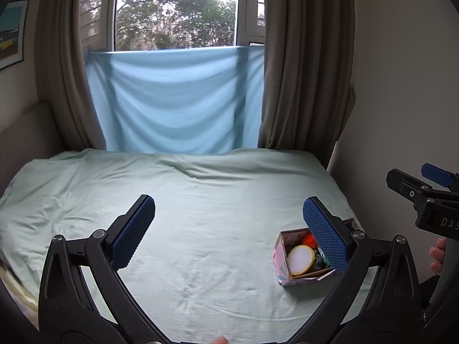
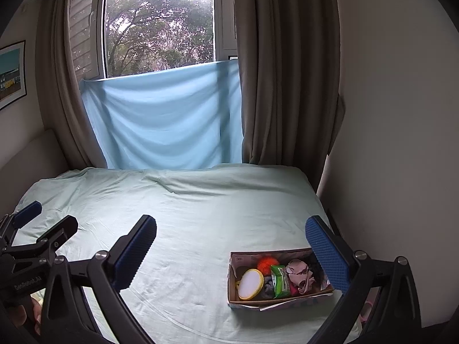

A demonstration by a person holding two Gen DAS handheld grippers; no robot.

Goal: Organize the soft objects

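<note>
A small open cardboard box (image 2: 243, 261) sits on the pale green bed sheet (image 2: 186, 215) near the bed's right edge. Inside lie a round yellow-rimmed puff (image 2: 251, 283), an orange fuzzy ball (image 2: 266, 263), a green packet (image 2: 280, 281) and a crumpled pink cloth (image 2: 299, 275). My right gripper (image 2: 231, 233) hovers open above the bed, its right finger over the box's right end. My left gripper (image 1: 229, 212) is open too, held above the sheet, with the box (image 1: 282, 253) partly behind its right finger. Neither holds anything.
A blue cloth (image 2: 166, 117) hangs over the lower window between brown curtains (image 2: 287, 71) at the head of the bed. A white wall (image 2: 387, 143) runs close along the right side. A padded headboard (image 2: 31, 154) is at the left. A person's fingers (image 1: 437, 255) show at the right edge.
</note>
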